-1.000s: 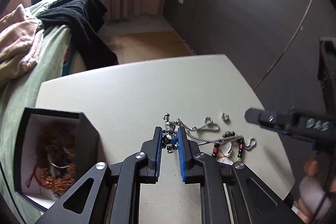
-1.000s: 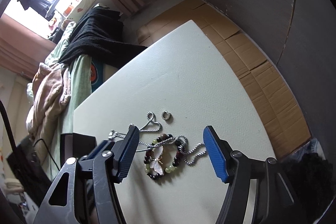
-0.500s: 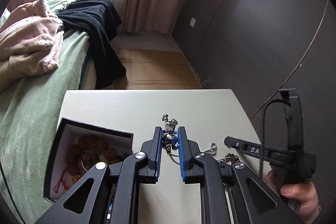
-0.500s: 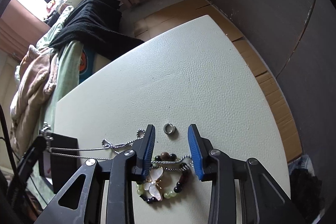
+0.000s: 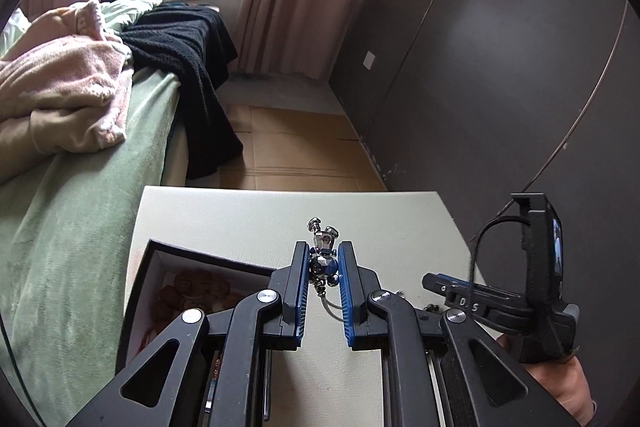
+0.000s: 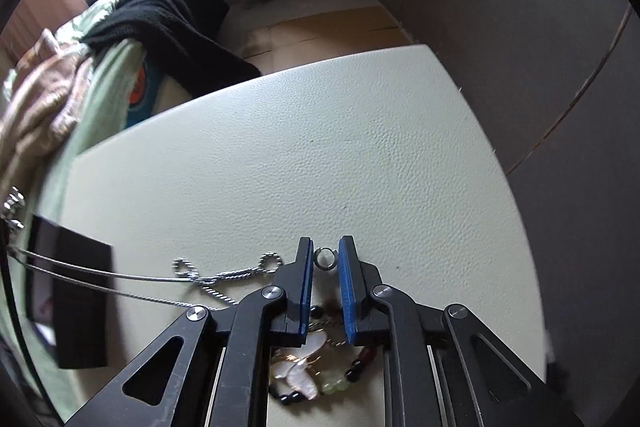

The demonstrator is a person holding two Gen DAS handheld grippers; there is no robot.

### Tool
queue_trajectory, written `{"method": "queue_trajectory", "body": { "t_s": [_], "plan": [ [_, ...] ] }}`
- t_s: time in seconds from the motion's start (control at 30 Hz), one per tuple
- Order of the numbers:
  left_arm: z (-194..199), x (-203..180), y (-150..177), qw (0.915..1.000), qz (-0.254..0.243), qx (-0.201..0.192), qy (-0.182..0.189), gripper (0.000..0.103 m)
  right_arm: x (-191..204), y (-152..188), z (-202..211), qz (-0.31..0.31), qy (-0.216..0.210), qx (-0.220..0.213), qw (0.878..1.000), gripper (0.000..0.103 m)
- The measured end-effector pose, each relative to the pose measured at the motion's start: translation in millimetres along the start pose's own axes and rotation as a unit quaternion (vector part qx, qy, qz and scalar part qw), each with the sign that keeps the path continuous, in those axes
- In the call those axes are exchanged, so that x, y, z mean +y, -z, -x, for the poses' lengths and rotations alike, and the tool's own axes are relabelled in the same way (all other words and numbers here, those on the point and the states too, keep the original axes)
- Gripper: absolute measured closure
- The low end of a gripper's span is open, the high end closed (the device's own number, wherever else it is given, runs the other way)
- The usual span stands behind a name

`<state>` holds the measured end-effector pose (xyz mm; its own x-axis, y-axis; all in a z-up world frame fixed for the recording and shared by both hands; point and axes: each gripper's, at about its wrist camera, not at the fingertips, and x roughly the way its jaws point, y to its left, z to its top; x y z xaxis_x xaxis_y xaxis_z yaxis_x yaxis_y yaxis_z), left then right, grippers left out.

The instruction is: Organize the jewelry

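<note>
My left gripper (image 5: 324, 263) is shut on the metal charm cluster (image 5: 323, 259) of a silver chain necklace and holds it above the white table. The chain (image 6: 120, 277) stretches taut from the left edge to a twisted cord (image 6: 224, 273) on the table. My right gripper (image 6: 325, 261) is shut on a small silver ring (image 6: 325, 258) at table level. A beaded bracelet with a white butterfly charm (image 6: 304, 367) lies under the right gripper. The black jewelry box (image 5: 192, 291), open, holds brown beads at the left gripper's lower left.
The white table (image 6: 320, 155) stands beside a bed with a green blanket (image 5: 76, 211) and a black garment (image 5: 188, 67). A dark wall (image 5: 500, 67) runs along the right. The right gripper's body (image 5: 512, 299) shows in the left wrist view.
My left gripper has lifted the charm cluster higher and pulled the chain taut toward the box. My right gripper has moved forward and closed its jaws around the silver ring.
</note>
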<state>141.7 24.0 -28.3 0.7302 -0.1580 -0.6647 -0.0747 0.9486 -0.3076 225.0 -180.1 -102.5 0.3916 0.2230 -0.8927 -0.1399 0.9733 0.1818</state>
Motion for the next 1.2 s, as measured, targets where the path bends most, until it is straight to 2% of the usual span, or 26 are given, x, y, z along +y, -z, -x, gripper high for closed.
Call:
{"method": "queue_trajectory", "body": {
  "t_s": [0.2, 0.4, 0.83, 1.2],
  "plan": [
    [33, -15, -12, 0.9993, -0.024, -0.027, -0.006, 0.088, -6, 1, 38, -0.024, -0.067, -0.03, 0.997, 0.089],
    [68, -37, -28, 0.9969, -0.057, -0.051, -0.019, 0.088, 2, 9, 62, -0.013, -0.099, -0.052, 0.994, 0.089],
    [131, -68, -69, 0.9878, -0.104, -0.103, -0.053, 0.088, 7, 12, 76, -0.014, -0.129, -0.065, 0.989, 0.089],
    [188, -71, -111, 0.9744, -0.128, -0.158, -0.096, 0.088, 4, 12, 79, -0.016, -0.134, -0.07, 0.988, 0.089]
  ]
}}
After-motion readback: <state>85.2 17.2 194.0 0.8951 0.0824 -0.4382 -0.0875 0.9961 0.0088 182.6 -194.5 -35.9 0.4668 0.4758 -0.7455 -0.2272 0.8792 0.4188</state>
